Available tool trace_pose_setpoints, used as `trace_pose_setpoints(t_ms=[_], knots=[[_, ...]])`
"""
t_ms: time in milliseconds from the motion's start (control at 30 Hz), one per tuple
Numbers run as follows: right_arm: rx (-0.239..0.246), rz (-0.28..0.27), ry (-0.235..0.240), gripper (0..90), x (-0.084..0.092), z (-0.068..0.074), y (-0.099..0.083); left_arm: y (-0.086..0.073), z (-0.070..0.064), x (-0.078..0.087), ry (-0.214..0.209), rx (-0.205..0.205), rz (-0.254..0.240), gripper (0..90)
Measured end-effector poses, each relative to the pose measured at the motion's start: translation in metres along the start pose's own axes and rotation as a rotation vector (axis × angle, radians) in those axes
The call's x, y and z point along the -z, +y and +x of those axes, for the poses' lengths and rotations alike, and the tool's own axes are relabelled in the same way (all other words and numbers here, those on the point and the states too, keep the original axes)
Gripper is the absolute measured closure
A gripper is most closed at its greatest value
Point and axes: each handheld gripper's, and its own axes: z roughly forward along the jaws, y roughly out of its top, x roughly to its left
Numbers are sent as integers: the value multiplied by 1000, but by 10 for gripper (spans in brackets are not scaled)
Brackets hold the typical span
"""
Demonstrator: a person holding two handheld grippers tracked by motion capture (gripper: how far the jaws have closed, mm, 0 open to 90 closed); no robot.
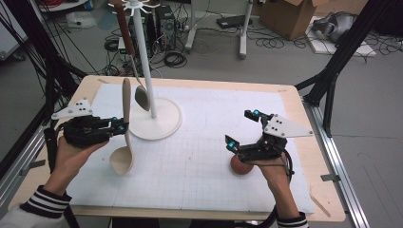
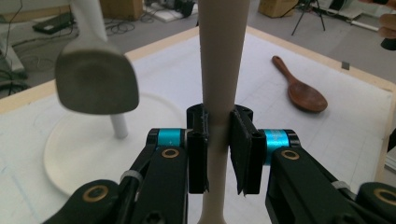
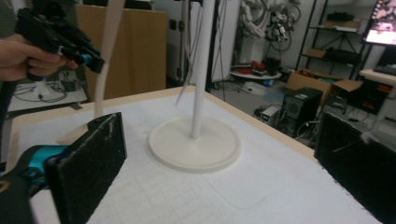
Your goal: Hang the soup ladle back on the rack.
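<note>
Hanging the pale ladle (image 1: 125, 128) on the white stand (image 1: 151, 95) looks like the job in hand, and the next move turns on how that ladle sits against the post. The left tongs (image 1: 119, 127) are clamped on the middle of the ladle's handle, both pads pressed flat against it in the left gripper view (image 2: 218, 154). The handle runs nearly upright, its bowl at six o'clock and hanging just above the counter (image 1: 199, 85), its free tip at twelve o'clock. From the left tongs, the stand's post rises at about one o'clock, close by, with its round base (image 1: 166, 126) just beside the ladle at three o'clock. A grey metal spoon (image 1: 141, 97) already hangs from the stand's top ring, its head between the ladle's handle and the post, so I judge the tip must rise well clear and pass that spoon without knocking it.

The right tongs (image 1: 242, 128) stand wide open and hold nothing, well apart from the stand at its four o'clock. Beneath that hand lies a brown wooden spoon (image 1: 240, 165) on the counter. The left hand is plainly the nearer one to the stand's hooks.
</note>
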Motion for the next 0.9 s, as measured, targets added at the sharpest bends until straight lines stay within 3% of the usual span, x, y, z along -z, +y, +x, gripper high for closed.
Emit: trace_pose_setpoints(t_ms=[200, 467, 733, 900], knots=[[8, -30, 32, 42, -8, 5, 11, 5, -12, -15, -40, -18, -25, 772], [31, -43, 80, 50, -23, 15, 29, 10, -29, -36, -48, -62, -35, 772], [46, -27, 127, 51, -45, 27, 43, 12, -46, -56, -59, -89, -42, 772], [46, -21, 145, 51, -54, 31, 45, 13, -54, -64, -93, -97, -45, 772]])
